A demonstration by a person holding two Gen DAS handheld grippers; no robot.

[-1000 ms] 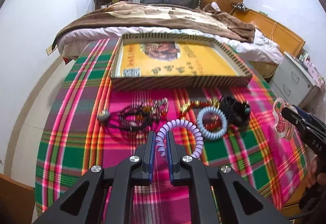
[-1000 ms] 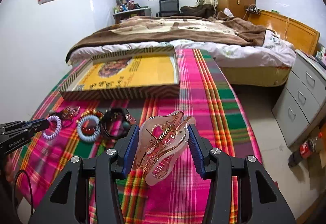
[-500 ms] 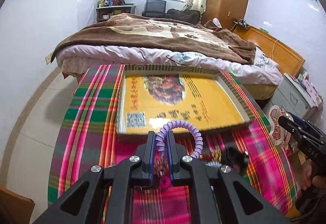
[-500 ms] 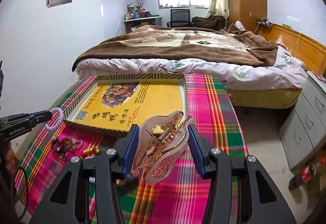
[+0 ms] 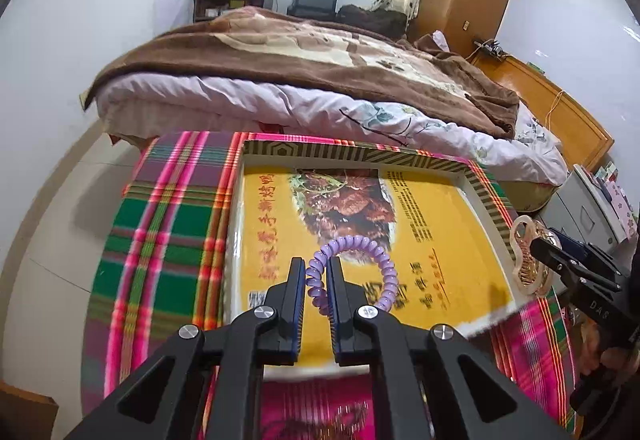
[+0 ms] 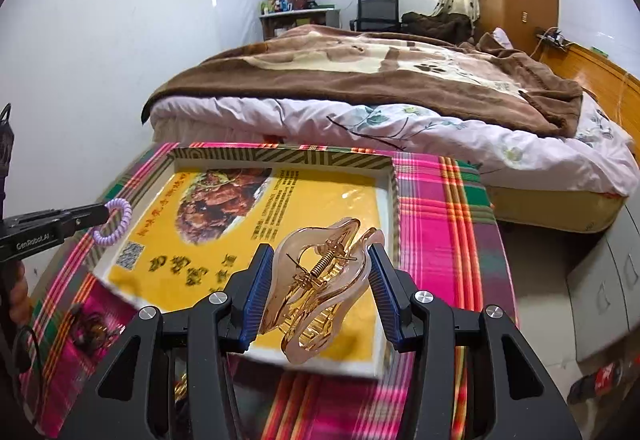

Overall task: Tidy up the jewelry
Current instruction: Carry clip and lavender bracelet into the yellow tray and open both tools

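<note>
My left gripper [image 5: 317, 280] is shut on a purple spiral hair tie [image 5: 360, 260] and holds it in the air above the near part of a shallow box [image 5: 360, 156] with a yellow printed floor and striped rim. My right gripper [image 6: 320, 276] is shut on a pink-gold claw hair clip [image 6: 320, 280], held above the box's near right part [image 6: 384, 168]. The clip also shows at the right edge of the left wrist view [image 5: 528, 260]. The hair tie shows at the left of the right wrist view [image 6: 114, 220].
The box lies on a table with a pink and green plaid cloth [image 5: 160, 240]. Dark and gold jewelry pieces [image 6: 92, 324] lie on the cloth near the box's front edge. A bed [image 6: 380, 88] stands behind the table, a grey drawer cabinet [image 6: 612, 288] to the right.
Both grippers have risen and moved forward from the jewelry row on the cloth to above the box, each still holding its item. The jewelry row has dropped out of the left wrist view.
</note>
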